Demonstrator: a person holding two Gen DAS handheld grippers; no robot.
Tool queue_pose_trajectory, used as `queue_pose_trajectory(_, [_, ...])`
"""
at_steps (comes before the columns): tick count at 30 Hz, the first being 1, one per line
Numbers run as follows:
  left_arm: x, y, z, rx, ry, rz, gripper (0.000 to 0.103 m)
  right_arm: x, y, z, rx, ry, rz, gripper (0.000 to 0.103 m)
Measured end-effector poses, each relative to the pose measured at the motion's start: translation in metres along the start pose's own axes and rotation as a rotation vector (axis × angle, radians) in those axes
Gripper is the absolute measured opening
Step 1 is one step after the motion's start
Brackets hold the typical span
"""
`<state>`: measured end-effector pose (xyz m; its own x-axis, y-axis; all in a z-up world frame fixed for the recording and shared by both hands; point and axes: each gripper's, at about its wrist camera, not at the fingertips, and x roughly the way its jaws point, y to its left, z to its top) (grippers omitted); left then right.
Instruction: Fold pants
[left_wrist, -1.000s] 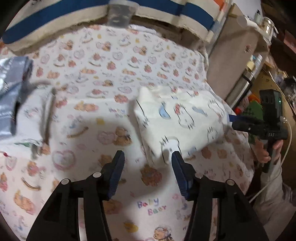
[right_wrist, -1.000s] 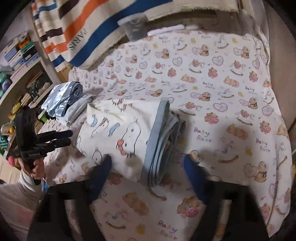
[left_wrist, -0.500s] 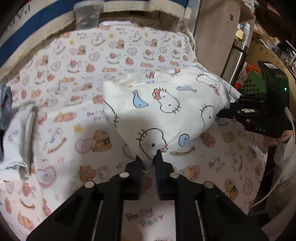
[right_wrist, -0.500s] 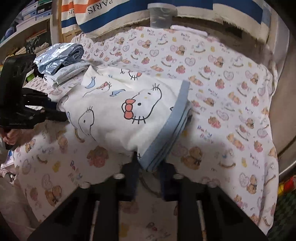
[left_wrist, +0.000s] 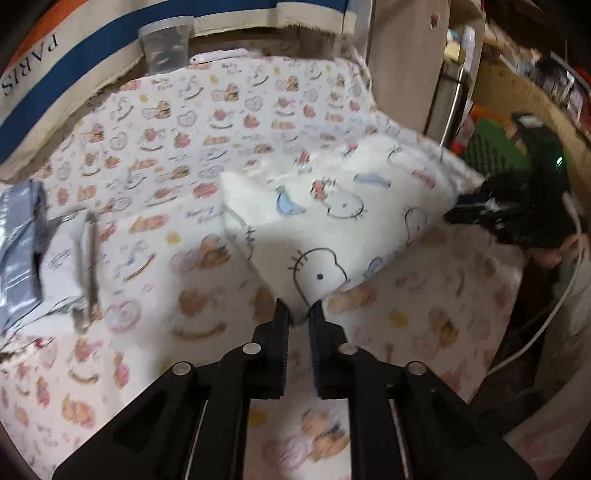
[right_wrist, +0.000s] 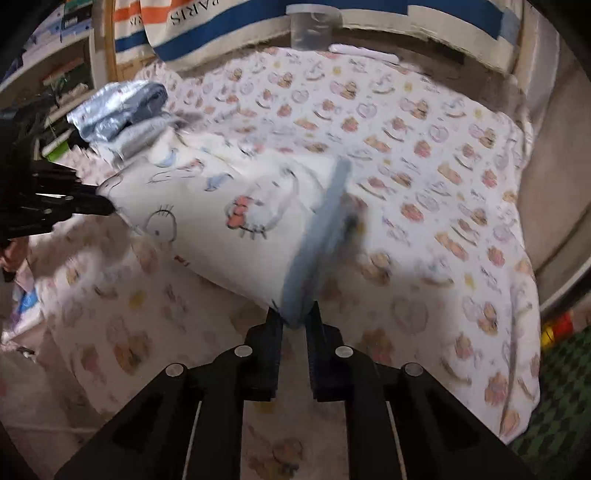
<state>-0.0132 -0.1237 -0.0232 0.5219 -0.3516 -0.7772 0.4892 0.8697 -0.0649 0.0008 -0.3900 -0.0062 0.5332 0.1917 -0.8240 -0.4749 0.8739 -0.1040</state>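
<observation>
The white cartoon-print folded pants (left_wrist: 332, 221) hang just above the bear-print bed sheet (left_wrist: 177, 122), left tool (left_wrist: 299, 314) and right tool (right_wrist: 294, 320) each clamped on a corner, both jaws easing apart. The clear plastic cup (left_wrist: 164, 46) looks empty.

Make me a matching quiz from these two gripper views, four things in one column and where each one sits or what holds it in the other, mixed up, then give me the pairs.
Things:
1. cartoon-cat pants
2. blue waistband
3. clear plastic cup
4. folded grey-blue clothes

Places:
A. stacked at the bed's side by the shelves
B. at the head of the bed, against the striped cushion
C. pinched in the right gripper
D. lifted off the bedsheet, one corner in the left gripper

Pairs: 1-D, 2-C, 3-B, 4-A
</observation>
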Motion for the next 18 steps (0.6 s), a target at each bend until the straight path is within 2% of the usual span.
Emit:
queue_pose_trajectory(1, [-0.004, 0.0, -0.001, 0.002, -0.007, 0.012, 0.015, -0.004, -0.001, -0.002, 0.003, -0.011, -0.041, 0.055])
queue_pose_trajectory(2, [-0.011, 0.003, 0.0, -0.007, -0.03, 0.021, 0.025, -0.015, -0.003, -0.004, 0.007, -0.048, -0.107, 0.072])
queue_pose_trajectory(3, [-0.019, 0.006, 0.003, -0.02, -0.062, 0.016, 0.032, -0.024, -0.005, -0.003, 0.013, -0.081, -0.123, 0.072])
queue_pose_trajectory(6, [-0.037, 0.012, 0.022, -0.066, -0.164, 0.002, 0.034, -0.047, -0.018, 0.009, 0.104, -0.177, -0.075, 0.072])
queue_pose_trajectory(7, [-0.038, 0.013, 0.029, -0.075, -0.186, -0.006, 0.034, -0.053, -0.021, 0.016, 0.139, -0.216, -0.05, 0.068])
queue_pose_trajectory(8, [-0.037, 0.013, 0.038, -0.081, -0.208, -0.016, 0.034, -0.056, -0.022, 0.025, 0.167, -0.25, -0.024, 0.055])
queue_pose_trajectory(9, [-0.032, 0.013, 0.048, -0.086, -0.217, -0.018, 0.034, -0.055, -0.021, 0.033, 0.18, -0.267, -0.005, 0.047])
queue_pose_trajectory(10, [-0.024, 0.014, 0.056, -0.095, -0.206, -0.019, 0.034, -0.052, -0.017, 0.042, 0.186, -0.279, 0.018, 0.033])
queue_pose_trajectory(11, [-0.014, 0.016, 0.063, -0.109, -0.183, -0.029, 0.027, -0.045, -0.012, 0.052, 0.185, -0.287, 0.052, 0.02])
queue_pose_trajectory(12, [0.0, 0.02, 0.069, -0.137, -0.147, -0.045, 0.015, -0.033, -0.007, 0.061, 0.187, -0.279, 0.088, 0.015])
queue_pose_trajectory(13, [0.012, 0.024, 0.072, -0.164, -0.11, -0.05, 0.009, -0.019, -0.003, 0.069, 0.197, -0.258, 0.105, 0.01])
queue_pose_trajectory(14, [0.024, 0.029, 0.074, -0.193, -0.075, -0.052, 0.005, -0.007, 0.0, 0.075, 0.2, -0.237, 0.119, 0.01])
queue_pose_trajectory(15, [0.035, 0.034, 0.074, -0.22, -0.056, -0.048, 0.005, 0.008, 0.001, 0.081, 0.197, -0.209, 0.132, 0.01])
queue_pose_trajectory(18, [0.051, 0.05, 0.071, -0.259, -0.05, 0.015, 0.005, 0.048, -0.003, 0.085, 0.235, -0.124, 0.092, 0.01])
